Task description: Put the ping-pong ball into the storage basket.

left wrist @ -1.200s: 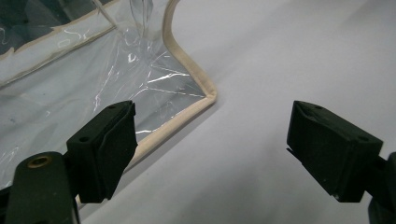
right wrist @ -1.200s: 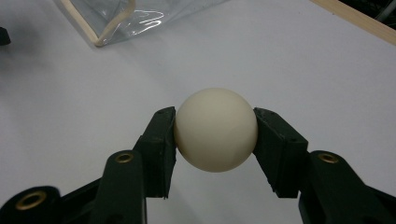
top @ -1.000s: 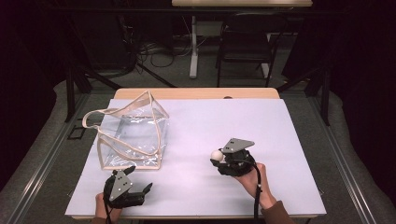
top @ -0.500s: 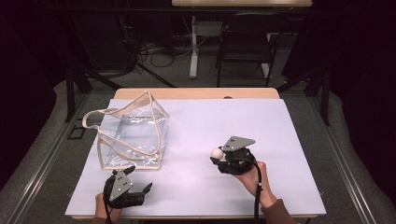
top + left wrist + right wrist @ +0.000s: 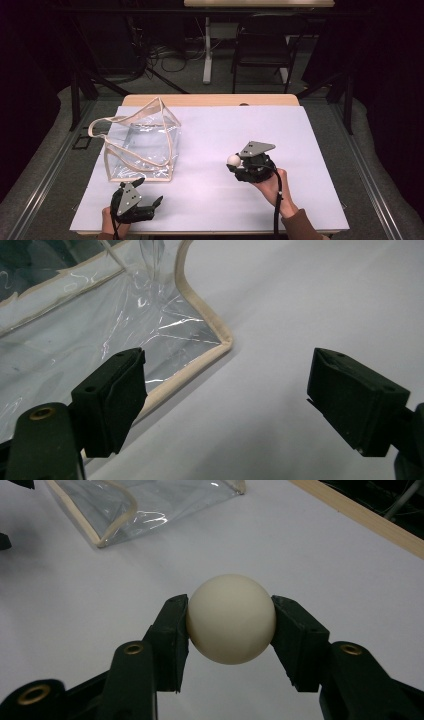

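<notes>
Work in hand: a white ball (image 5: pixel 231 618) is carried toward a clear bag (image 5: pixel 142 145), judged from how both lie.
Right gripper (image 5: pixel 239 166): clamped on the ball, one pad on each side at its widest part; the grip looks centred, which should keep a round, smooth thing from squirting out.
Ball position: held clear above the white table cover (image 5: pixel 215 200), right of the bag and well apart from it.
Left gripper (image 5: pixel 227 400): jaws wide, nothing between them, low at the near edge just beside the bag's near corner.
Probable reason: placed to seize the tan trim and steady or open the bag.
Bag: slumped on the cover, its handle (image 5: pixel 100 127) flopped left, mouth partly collapsed.
Risk: soft walls may block entry.
</notes>
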Motion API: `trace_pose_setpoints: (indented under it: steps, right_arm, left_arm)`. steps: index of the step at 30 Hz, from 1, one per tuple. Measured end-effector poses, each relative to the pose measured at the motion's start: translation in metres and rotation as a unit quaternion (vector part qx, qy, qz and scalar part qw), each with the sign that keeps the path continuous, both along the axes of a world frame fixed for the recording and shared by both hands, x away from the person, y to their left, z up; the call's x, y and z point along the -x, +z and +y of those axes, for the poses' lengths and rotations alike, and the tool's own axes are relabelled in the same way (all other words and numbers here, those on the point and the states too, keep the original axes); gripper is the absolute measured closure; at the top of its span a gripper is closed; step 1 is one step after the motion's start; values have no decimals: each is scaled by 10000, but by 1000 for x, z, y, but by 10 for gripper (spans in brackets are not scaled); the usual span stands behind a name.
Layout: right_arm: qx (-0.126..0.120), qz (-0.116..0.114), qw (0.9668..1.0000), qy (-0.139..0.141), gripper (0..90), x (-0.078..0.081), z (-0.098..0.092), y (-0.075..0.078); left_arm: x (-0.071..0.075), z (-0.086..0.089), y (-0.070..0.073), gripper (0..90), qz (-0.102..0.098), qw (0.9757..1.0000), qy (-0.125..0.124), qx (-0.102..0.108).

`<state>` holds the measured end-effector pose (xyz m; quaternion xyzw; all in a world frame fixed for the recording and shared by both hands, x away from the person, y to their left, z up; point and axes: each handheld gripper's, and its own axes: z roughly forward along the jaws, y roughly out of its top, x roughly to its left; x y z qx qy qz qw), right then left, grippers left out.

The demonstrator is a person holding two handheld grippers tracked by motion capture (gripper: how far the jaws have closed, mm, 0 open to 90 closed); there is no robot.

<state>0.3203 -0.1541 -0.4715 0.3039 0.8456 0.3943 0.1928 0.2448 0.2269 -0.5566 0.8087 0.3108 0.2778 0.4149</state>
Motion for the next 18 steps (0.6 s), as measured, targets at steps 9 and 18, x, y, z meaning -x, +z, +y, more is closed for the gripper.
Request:
trace_pose_setpoints:
  steps: [9, 18]
  right_arm:
    - [-12, -34, 10000, -14, 510, -6, 0, 8]
    - [0, -89, 10000, -28, 510, -12, 2, 17]
  left_arm:
    - [0, 0, 0, 162, -15, 10000, -9, 7]
    - [0, 0, 0, 162, -21, 10000, -6, 18]
